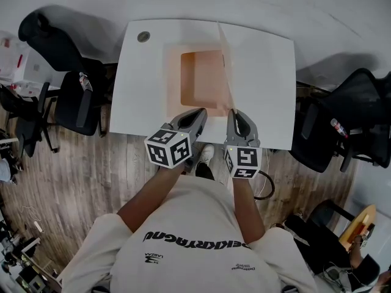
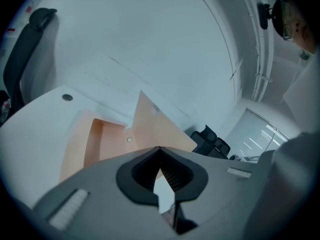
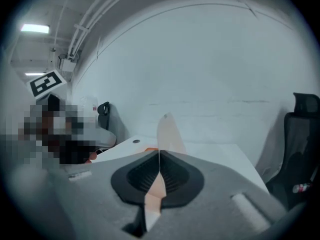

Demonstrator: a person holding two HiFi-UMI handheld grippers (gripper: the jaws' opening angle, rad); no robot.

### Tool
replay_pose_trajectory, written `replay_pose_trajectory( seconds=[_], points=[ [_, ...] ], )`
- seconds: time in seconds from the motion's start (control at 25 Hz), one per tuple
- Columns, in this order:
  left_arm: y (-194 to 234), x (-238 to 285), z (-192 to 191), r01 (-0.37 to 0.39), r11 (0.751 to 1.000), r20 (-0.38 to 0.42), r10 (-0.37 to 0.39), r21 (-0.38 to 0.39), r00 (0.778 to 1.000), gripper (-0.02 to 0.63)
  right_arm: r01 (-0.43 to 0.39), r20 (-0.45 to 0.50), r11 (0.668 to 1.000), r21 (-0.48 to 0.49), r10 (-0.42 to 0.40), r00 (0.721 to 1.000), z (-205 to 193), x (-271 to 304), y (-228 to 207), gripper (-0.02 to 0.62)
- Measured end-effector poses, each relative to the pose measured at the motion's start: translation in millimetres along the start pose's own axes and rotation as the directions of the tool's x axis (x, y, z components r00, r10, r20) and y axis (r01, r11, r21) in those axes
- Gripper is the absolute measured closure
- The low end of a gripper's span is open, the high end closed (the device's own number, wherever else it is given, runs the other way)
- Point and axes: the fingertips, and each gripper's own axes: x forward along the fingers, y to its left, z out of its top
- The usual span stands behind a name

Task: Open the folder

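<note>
A pale orange folder (image 1: 197, 84) lies in the middle of the white table (image 1: 266, 72). Its top cover (image 1: 226, 66) stands nearly upright along the right side, seen edge-on. My right gripper (image 1: 233, 111) is shut on the cover's near edge, and in the right gripper view the thin sheet (image 3: 167, 133) runs up from between the closed jaws (image 3: 159, 152). My left gripper (image 1: 201, 111) sits at the folder's front edge, shut on the lower leaf. In the left gripper view a pale sheet passes between its closed jaws (image 2: 160, 149), with the open folder (image 2: 105, 144) and raised cover (image 2: 156, 123) beyond.
A round cable hole (image 1: 143, 36) marks the table's far left corner. Black office chairs stand to the left (image 1: 67, 84) and right (image 1: 357, 118) of the table. The table's front edge lies just under both grippers, with wooden floor (image 1: 91, 176) below.
</note>
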Motion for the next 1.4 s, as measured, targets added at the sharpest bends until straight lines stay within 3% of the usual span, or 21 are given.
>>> replay_pose_trajectory(
  seconds=[0.6,0.8,0.96,1.4],
  points=[
    [43.2,1.1,-14.1,-0.15,0.973,-0.01,0.154,0.174,0.988,0.609,0.048,-0.003,0.993,0.11,-0.048,0.999,-2.5,-7.6,-22.6,0.591],
    [71.4,2.3,-21.6,-0.256,0.924,0.002,0.266,0.284,0.964,0.609,0.064,-0.007,0.99,0.129,-0.063,0.998,-2.7,-10.4,-32.0,0.591],
    [88.0,3.7,-28.5,-0.298,0.875,0.022,0.314,0.381,0.949,0.609,0.073,-0.015,0.989,0.132,-0.072,0.997,-5.7,-11.7,-36.0,0.591],
    [140.4,10.4,-54.8,-0.341,0.826,-0.038,0.399,0.449,0.916,0.611,0.115,-0.054,0.989,0.098,-0.11,0.992,-9.8,-12.1,-45.9,0.592]
  ],
)
